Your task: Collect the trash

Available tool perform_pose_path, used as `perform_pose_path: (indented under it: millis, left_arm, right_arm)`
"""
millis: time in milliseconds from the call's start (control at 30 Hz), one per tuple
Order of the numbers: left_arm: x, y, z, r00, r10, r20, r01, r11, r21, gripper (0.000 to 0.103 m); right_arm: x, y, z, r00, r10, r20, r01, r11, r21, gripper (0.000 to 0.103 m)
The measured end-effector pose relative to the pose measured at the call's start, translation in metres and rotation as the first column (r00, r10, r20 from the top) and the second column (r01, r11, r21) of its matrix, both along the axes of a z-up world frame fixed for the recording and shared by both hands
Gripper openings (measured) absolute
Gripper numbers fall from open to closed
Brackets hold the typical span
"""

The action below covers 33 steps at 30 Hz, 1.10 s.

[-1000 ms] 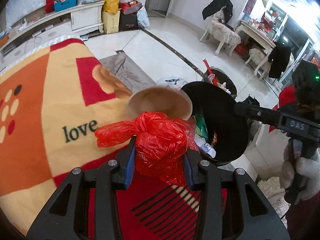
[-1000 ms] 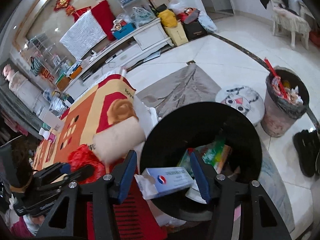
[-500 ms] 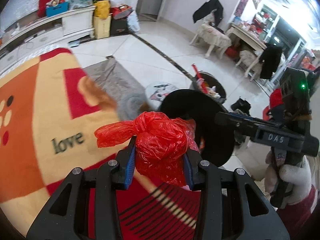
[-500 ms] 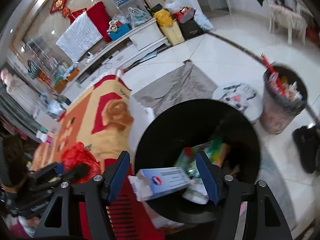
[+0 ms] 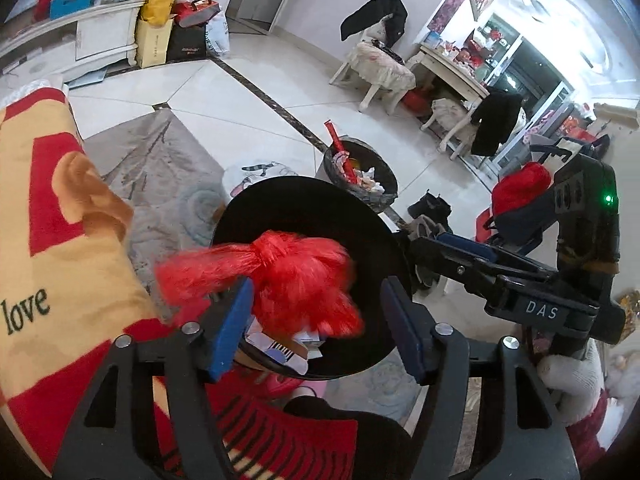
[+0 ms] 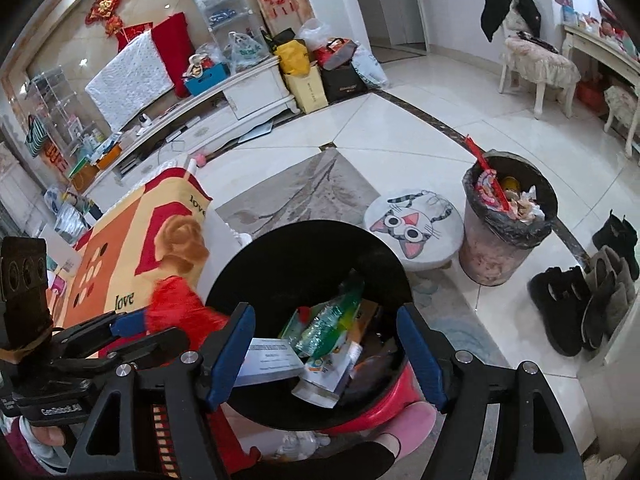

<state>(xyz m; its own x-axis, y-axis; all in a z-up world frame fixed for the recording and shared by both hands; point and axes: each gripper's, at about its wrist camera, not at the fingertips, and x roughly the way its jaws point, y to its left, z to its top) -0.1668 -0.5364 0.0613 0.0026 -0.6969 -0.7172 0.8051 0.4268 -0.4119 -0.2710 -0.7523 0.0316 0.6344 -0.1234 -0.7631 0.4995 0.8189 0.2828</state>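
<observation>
A knotted red plastic bag, motion-blurred, hangs free between the spread fingers of my left gripper, just over the near rim of a black trash bin. It shows at the bin's left rim in the right wrist view. The bin holds a white box, a green wrapper and other packets. My right gripper is open, its fingers on either side of the bin's near rim; whether they touch it I cannot tell. It shows at the bin's right edge in the left wrist view.
A table with an orange, yellow and red "love" cloth lies left of the bin. On the floor stand a full grey waste basket, a cat-face stool, dark boots and a grey rug.
My left gripper has opened and let go of the red bag, which is dropping at the bin's rim. Both grippers and the bin have shifted off the table's edge.
</observation>
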Motion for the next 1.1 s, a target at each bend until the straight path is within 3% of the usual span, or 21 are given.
perform_pose_path:
  millis: [100,300,567,867,1100]
  left_arm:
    - [0.0,0.001,-0.001,1.0,0.011,0.013,-0.012,1.0,0.013,0.066]
    - [-0.005,0.012,0.002,0.995,0.056,0.079,-0.059,0.998,0.038,0.066]
    - [-0.014,0.039,0.013,0.954,0.18,0.24,-0.197,0.979,0.049,0.066]
    - [-0.028,0.08,0.031,0.925,0.231,0.301,-0.239,0.971,-0.009,0.066]
    - [-0.041,0.108,0.053,0.898,0.264,0.353,-0.256,0.964,-0.07,0.066]
  right_arm:
    - [0.0,0.001,-0.006,1.0,-0.004,-0.003,0.004,1.0,0.009,0.077]
    - [0.004,0.017,-0.013,1.0,0.01,-0.014,-0.01,1.0,-0.019,0.078]
    - [0.003,0.052,-0.008,1.0,-0.015,0.011,0.016,0.986,-0.166,0.078]
    - [-0.014,0.087,0.018,0.994,-0.063,0.093,0.087,0.957,-0.275,0.078]
    - [-0.026,0.11,0.038,0.987,-0.063,0.148,0.105,0.951,-0.292,0.078]
